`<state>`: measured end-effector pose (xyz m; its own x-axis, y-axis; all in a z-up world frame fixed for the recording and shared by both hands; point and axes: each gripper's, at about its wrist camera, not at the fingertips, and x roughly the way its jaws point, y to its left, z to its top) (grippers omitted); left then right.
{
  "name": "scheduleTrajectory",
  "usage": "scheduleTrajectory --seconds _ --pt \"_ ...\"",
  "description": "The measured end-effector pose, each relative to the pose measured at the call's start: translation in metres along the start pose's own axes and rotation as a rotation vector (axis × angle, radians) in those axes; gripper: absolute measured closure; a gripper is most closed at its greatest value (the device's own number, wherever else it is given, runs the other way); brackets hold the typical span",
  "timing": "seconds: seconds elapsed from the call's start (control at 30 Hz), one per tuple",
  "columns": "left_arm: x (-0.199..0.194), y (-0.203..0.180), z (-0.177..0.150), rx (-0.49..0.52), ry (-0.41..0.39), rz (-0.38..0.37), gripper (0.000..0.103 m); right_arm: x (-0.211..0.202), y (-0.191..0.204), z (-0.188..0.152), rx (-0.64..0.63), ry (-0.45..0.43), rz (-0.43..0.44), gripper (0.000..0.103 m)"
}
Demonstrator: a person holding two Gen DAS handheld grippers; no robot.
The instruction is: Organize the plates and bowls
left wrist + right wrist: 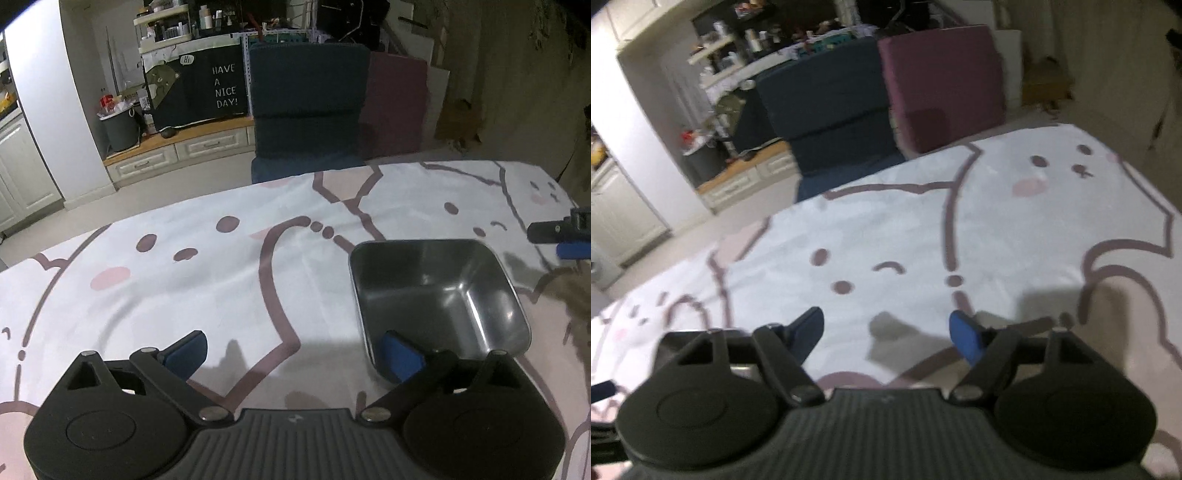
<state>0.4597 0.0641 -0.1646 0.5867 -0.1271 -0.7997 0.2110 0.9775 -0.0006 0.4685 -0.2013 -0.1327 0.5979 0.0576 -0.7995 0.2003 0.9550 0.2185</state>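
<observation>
The square steel bowl sits upright on the desk towards its right side, and the left gripper has it just off to the right of its jaws, which stand wide apart and empty, the right-hand blue pad showing in front of the bowl's near-left corner. The right gripper hangs over bare cartoon-print cloth with its jaws apart and nothing between them, no dish in its own view. The left is judged the nearer hand, needing only a short shift right to straddle that near rim
</observation>
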Motion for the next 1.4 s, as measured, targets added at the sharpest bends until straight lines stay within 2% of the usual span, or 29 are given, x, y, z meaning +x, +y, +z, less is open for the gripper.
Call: scheduleTrajectory --seconds 0.07,0.17,0.23,0.3,0.33,0.4,0.43,0.47,0.57,0.6,0.63,0.67,0.73,1.0,1.23,1.4 --pt "0.002 0.0 0.002 -0.022 -0.002 -0.027 0.008 -0.004 0.008 -0.001 -0.016 0.017 0.069 0.024" --pt "0.007 0.002 0.006 -0.088 0.006 -0.081 0.021 -0.005 0.019 -0.003 -0.038 0.064 0.175 0.027" --pt "0.01 -0.001 0.008 -0.114 0.014 -0.105 0.042 -0.004 0.029 -0.007 -0.055 0.098 0.213 0.028" --pt "0.013 -0.004 0.01 -0.13 0.019 -0.117 0.047 0.0 0.038 -0.012 -0.077 0.129 0.214 0.033" --pt "0.015 -0.005 0.011 -0.135 0.023 -0.125 0.05 0.005 0.044 -0.017 -0.083 0.145 0.212 0.038" --pt "0.018 -0.008 0.012 -0.141 0.031 -0.139 0.055 0.007 0.045 -0.023 -0.071 0.175 0.222 0.053" --pt "0.018 -0.009 0.012 -0.143 0.034 -0.141 0.058 0.007 0.043 -0.025 -0.051 0.192 0.241 0.067" --pt "0.02 -0.01 0.012 -0.142 0.038 -0.145 0.06 0.009 0.043 -0.027 -0.031 0.206 0.251 0.075" --pt "0.022 -0.01 0.012 -0.148 0.052 -0.149 0.076 0.009 0.043 -0.03 -0.026 0.214 0.256 0.082" --pt "0.023 -0.011 0.012 -0.149 0.057 -0.15 0.088 0.008 0.044 -0.031 -0.035 0.211 0.258 0.086" --pt "0.024 -0.011 0.011 -0.145 0.059 -0.148 0.093 0.006 0.045 -0.031 -0.039 0.206 0.26 0.089" --pt "0.023 -0.012 0.011 -0.144 0.057 -0.149 0.093 0.005 0.047 -0.031 -0.041 0.204 0.259 0.093" --pt "0.022 -0.013 0.012 -0.142 0.053 -0.149 0.099 0.004 0.05 -0.031 -0.057 0.194 0.255 0.095" --pt "-0.002 -0.024 0.016 -0.162 0.0 -0.13 0.099 -0.002 0.06 -0.032 -0.108 0.157 0.21 0.097" --pt "-0.048 -0.044 0.019 -0.236 -0.064 -0.138 0.099 -0.044 0.054 -0.024 -0.143 0.091 0.211 0.098" --pt "-0.089 -0.075 0.018 -0.232 -0.103 -0.15 0.099 -0.087 0.036 -0.02 -0.149 0.036 0.217 0.098"
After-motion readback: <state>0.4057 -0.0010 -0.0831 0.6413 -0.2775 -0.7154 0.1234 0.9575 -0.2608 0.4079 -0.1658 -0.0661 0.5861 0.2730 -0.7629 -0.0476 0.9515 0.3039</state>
